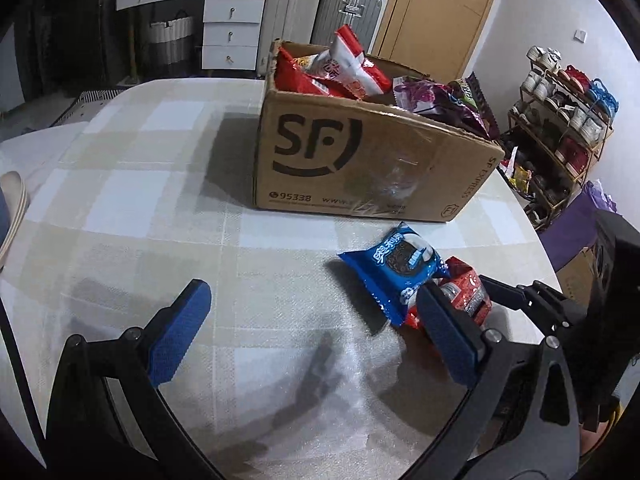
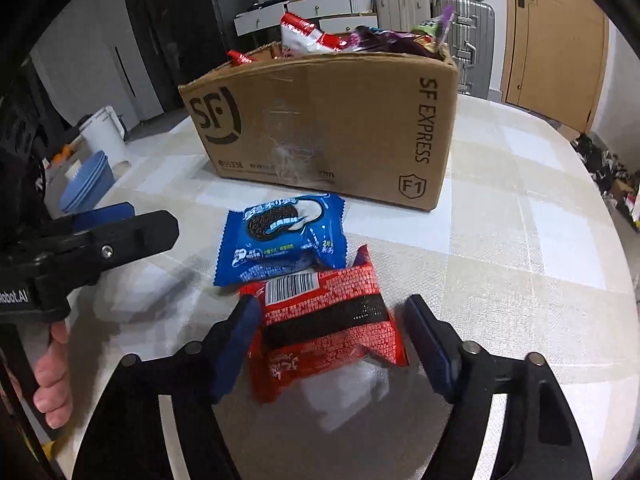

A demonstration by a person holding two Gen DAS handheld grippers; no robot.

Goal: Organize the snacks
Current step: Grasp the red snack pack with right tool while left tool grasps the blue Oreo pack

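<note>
A: Snacks are seen in two places. A blue cookie packet (image 2: 282, 238) and a red packet (image 2: 328, 322) lie on the checked tablecloth (image 2: 520, 260), just in front of the cardboard box (image 2: 320, 120); the red packet's upper edge is tucked against the blue one.

B: And the box?

A: It is stood upright on the table, marked with a courier logo, and is filled with more packets, among them a red-and-white bag (image 1: 348, 66) and a purple bag (image 1: 432, 98).

B: How are the grippers set?

A: The right gripper (image 2: 332, 344) is placed around the red packet, one blue pad at each side. The left pad is seen at the packet's edge; a gap is left at the right pad, so no clamping is shown. The left gripper (image 1: 308, 332) is held wide apart over bare cloth, with nothing between its fingers, its right finger beside the blue packet.
</note>
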